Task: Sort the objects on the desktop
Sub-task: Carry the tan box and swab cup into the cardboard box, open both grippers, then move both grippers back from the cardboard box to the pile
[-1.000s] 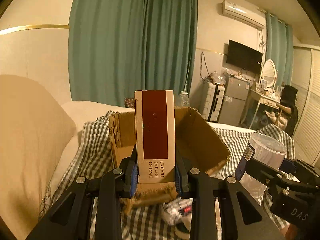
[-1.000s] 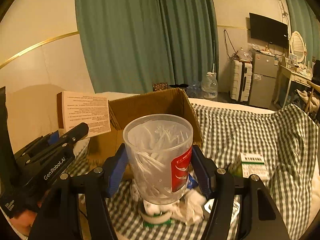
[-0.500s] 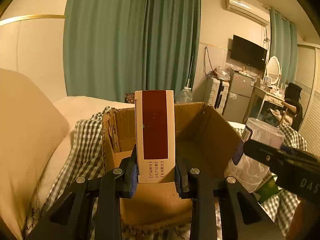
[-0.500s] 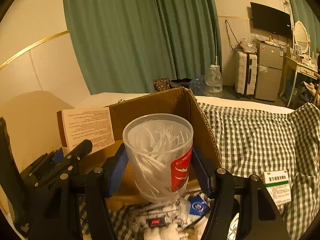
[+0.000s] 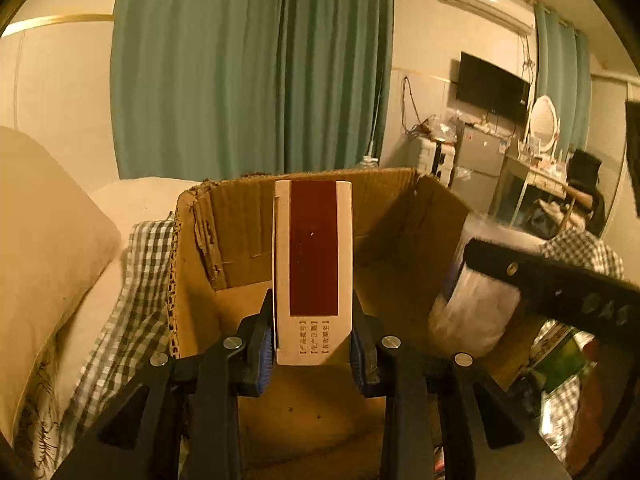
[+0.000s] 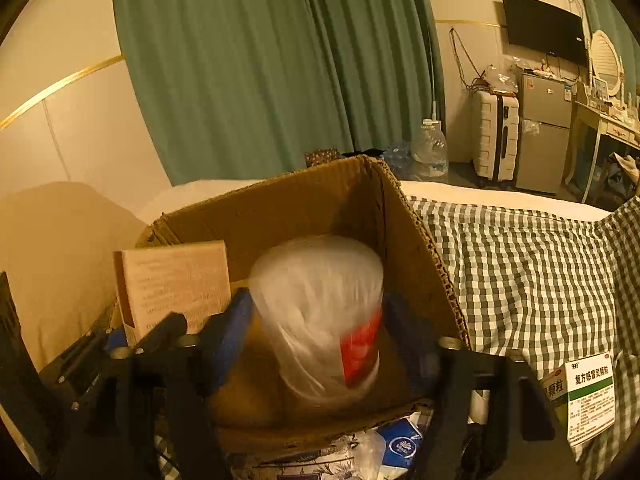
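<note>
Checked bedding and green curtains frame a cardboard box (image 6: 416, 264) at centre frame, where the right gripper (image 6: 316, 332), jaws opening, frees a blurred plastic cup (image 6: 320, 304). The left gripper (image 5: 313, 350) clamps a carton (image 5: 313, 264) narrowly; best lowered to the box floor before release.

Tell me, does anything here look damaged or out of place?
The cardboard box looks battered: its left corner edge is torn and frayed, showing the corrugation. Beside it on the checked cloth, a green-and-white medicine packet and some wrappers lie unsorted.
</note>
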The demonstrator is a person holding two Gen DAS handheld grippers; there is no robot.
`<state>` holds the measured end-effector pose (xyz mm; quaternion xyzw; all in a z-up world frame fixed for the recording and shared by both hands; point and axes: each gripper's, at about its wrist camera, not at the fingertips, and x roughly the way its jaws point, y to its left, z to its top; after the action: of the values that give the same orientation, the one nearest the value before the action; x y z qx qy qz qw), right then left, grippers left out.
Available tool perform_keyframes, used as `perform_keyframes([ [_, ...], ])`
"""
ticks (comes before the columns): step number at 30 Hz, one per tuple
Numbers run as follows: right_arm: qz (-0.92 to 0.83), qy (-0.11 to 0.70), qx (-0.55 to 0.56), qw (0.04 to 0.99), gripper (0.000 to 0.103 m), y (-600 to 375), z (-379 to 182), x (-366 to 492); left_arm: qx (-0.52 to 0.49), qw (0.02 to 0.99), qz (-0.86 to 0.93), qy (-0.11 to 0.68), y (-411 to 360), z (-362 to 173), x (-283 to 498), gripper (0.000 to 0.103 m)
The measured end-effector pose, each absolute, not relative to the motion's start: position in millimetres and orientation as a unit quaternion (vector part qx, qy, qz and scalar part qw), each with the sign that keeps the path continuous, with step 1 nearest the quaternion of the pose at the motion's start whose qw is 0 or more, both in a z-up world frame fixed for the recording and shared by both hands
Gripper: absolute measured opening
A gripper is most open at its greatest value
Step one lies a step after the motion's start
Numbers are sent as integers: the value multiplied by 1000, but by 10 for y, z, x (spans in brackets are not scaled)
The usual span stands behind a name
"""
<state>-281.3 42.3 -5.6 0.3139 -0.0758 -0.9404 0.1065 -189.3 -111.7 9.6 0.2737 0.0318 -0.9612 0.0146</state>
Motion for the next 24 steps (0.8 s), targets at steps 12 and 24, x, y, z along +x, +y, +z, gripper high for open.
perform_keyframes([
  [12, -949, -69, 298, 74, 86, 556, 13, -2550, 248, 24, -968, 33, -1059, 100, -1693, 85],
  [24, -950, -68, 304, 31, 86, 908, -188, -1777, 244, 8, -969, 41, -1001, 116, -1284, 91],
])
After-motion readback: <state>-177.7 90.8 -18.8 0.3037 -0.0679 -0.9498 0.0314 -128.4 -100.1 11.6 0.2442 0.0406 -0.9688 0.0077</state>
